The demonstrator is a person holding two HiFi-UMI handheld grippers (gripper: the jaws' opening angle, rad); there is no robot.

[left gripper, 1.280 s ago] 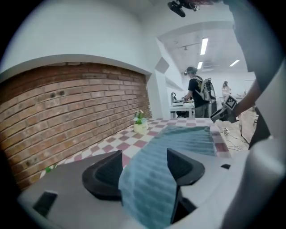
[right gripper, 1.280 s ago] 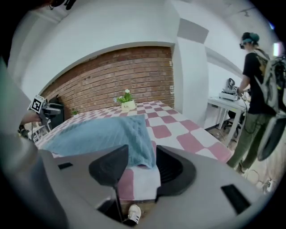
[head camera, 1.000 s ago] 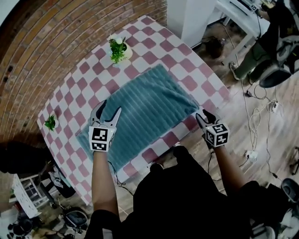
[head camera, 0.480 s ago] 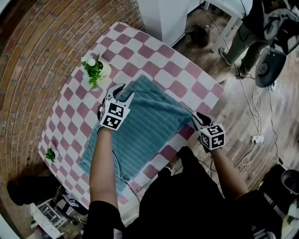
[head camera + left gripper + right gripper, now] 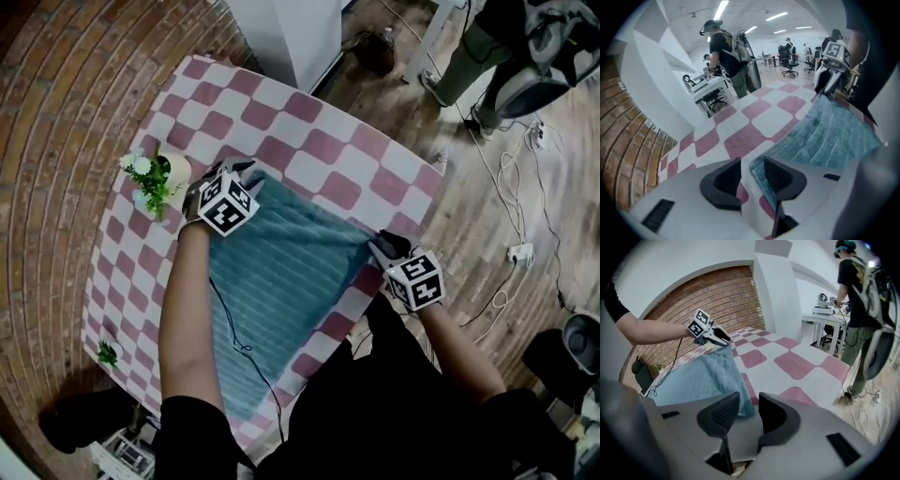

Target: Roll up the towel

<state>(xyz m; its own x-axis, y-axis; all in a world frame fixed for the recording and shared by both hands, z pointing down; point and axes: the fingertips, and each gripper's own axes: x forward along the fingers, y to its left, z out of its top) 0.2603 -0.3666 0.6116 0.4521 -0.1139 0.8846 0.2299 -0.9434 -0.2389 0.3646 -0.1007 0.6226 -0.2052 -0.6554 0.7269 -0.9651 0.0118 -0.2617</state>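
The towel (image 5: 281, 291) lies spread flat and unrolled on the checkered bench (image 5: 319, 122), with one short end running between the two grippers. The left gripper (image 5: 747, 165) is down at the corner near the potted plant (image 5: 150, 183). Its jaws have just been closing, but a narrow gap remains, and the towel's edge lies in it against one jaw, not pinched. The right gripper (image 5: 749, 401) sits at the other corner, its jaws slightly apart after opening a little, with the corner just ahead of the gap. This looks like the grasping step, before any rolling. Next, both jaws need to bite their corners and turn that end over evenly.
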